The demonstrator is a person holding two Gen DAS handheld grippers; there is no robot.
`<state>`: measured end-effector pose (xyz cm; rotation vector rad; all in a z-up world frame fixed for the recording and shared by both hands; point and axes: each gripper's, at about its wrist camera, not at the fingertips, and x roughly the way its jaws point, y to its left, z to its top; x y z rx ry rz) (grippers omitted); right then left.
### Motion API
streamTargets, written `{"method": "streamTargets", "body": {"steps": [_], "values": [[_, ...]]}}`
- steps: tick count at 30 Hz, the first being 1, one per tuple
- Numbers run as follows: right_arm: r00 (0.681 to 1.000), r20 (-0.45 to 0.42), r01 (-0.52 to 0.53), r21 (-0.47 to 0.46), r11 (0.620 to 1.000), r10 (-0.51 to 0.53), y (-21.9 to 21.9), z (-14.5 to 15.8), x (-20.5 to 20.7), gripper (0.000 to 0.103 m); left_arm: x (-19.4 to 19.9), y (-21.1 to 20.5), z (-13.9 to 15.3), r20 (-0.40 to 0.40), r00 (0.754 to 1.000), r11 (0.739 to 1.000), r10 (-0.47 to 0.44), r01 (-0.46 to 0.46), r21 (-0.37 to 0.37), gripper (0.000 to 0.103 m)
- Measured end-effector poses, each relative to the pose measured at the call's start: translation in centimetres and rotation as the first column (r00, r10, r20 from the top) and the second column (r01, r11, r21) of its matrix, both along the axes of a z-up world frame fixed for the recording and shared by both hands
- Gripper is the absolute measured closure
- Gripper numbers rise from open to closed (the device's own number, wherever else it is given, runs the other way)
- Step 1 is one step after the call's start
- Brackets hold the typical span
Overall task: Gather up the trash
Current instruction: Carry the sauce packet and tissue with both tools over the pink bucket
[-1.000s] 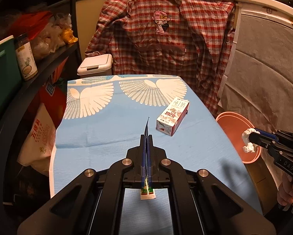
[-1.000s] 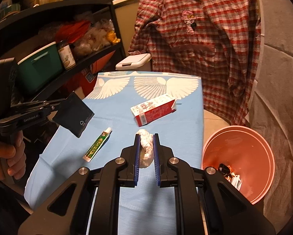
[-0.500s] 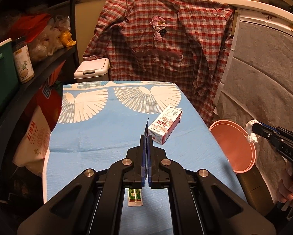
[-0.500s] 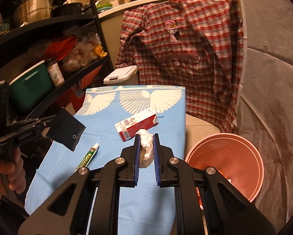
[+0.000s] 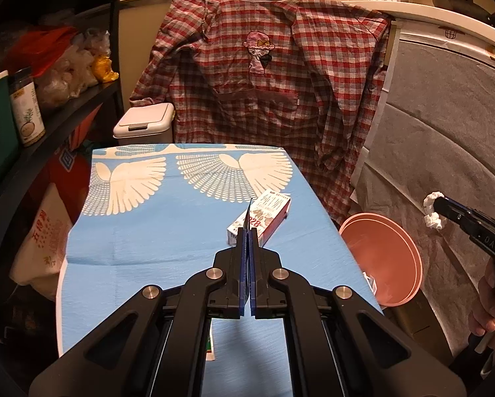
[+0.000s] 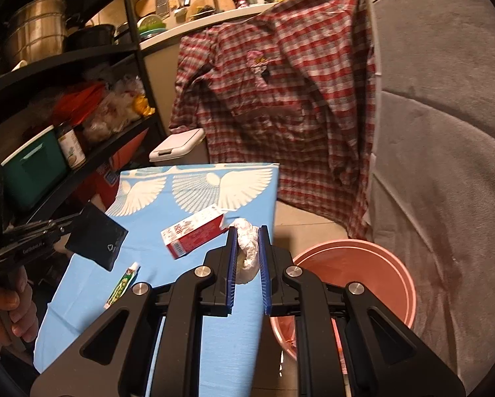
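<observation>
My left gripper (image 5: pixel 248 231) is shut on a flat dark wrapper (image 6: pixel 97 237), seen edge-on in the left wrist view and held above the blue cloth (image 5: pixel 168 231). My right gripper (image 6: pixel 246 231) is shut on a crumpled white tissue (image 6: pixel 246 248), raised beside the table's right edge above the pink bucket (image 6: pixel 373 264). It also shows in the left wrist view (image 5: pixel 437 210), with the tissue (image 5: pixel 432 210) over the bucket (image 5: pixel 380 258). A red and white carton (image 5: pixel 264 220) and a green tube (image 6: pixel 121 284) lie on the cloth.
A black shelf unit (image 5: pixel 49 106) with a jar and bags stands to the left. A plaid shirt (image 5: pixel 264 82) hangs behind the table, with a white lidded bin (image 5: pixel 145 125) beside it. Grey fabric (image 6: pixel 446 165) covers the right side.
Both grippers have risen and shifted right. The right one carried the tissue from above the table toward the bucket. The tube has slid nearly out of the left wrist view.
</observation>
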<state>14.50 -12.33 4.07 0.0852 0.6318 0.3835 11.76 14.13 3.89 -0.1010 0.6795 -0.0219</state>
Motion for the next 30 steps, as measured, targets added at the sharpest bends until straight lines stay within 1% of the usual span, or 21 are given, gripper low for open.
{"method": "streamTargets", "body": {"steps": [6, 13, 24, 30], "values": [[1.000, 0.002, 0.031, 0.002, 1.000, -0.031, -1.7, 0.2, 0.6, 0.090, 0.6, -1.1, 0.1, 0.006, 1.000, 1.000, -0.013, 0.013, -0.009, 0.102], [0.998, 0.002, 0.065, -0.027, 0.998, -0.065, -3.1, 0.2, 1.1, 0.090, 1.2, -2.8, 0.2, 0.012, 0.999, 0.999, -0.036, 0.036, -0.017, 0.102], [0.991, -0.044, 0.127, -0.055, 0.990, -0.130, -5.9, -0.7, 2.4, 0.090, 2.5, -6.0, 0.1, 0.012, 0.996, 0.994, -0.089, 0.090, -0.056, 0.102], [0.985, -0.068, 0.156, -0.057, 0.986, -0.160, -7.2, -1.1, 2.9, 0.090, 3.4, -8.5, 0.1, 0.009, 0.991, 0.989, -0.131, 0.131, -0.074, 0.102]]}}
